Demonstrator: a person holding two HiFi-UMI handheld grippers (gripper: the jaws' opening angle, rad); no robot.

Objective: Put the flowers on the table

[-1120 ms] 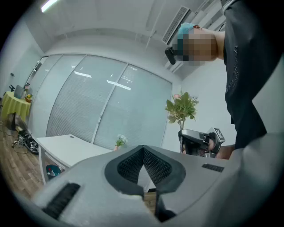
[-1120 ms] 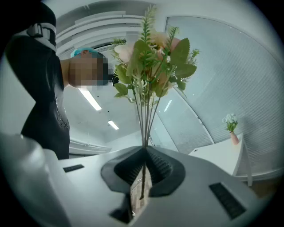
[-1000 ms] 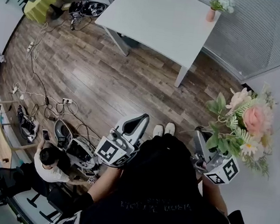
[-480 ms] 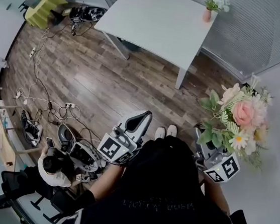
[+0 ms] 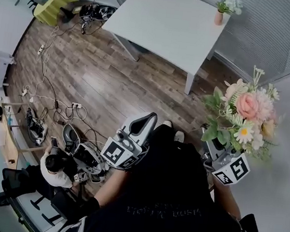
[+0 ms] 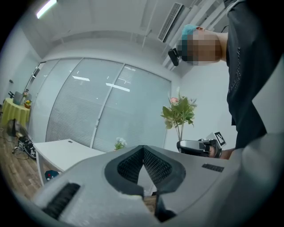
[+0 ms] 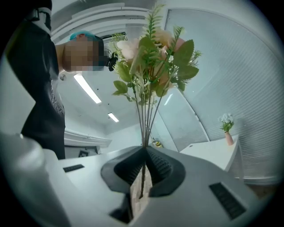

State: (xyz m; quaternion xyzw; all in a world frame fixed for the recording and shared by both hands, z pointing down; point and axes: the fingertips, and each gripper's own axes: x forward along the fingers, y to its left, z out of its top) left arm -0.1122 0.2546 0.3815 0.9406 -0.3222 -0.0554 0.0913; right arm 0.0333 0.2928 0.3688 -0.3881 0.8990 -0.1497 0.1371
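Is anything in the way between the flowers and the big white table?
Nothing visible. The right gripper holds the pink and white flower bunch by its stems, and only bare wooden floor lies between it and the white table. A small pink vase stands at the table's far corner.

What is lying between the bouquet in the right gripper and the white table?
In the head view, only wooden floor shows between the bouquet, clamped by its stems in the right gripper, and the white table.
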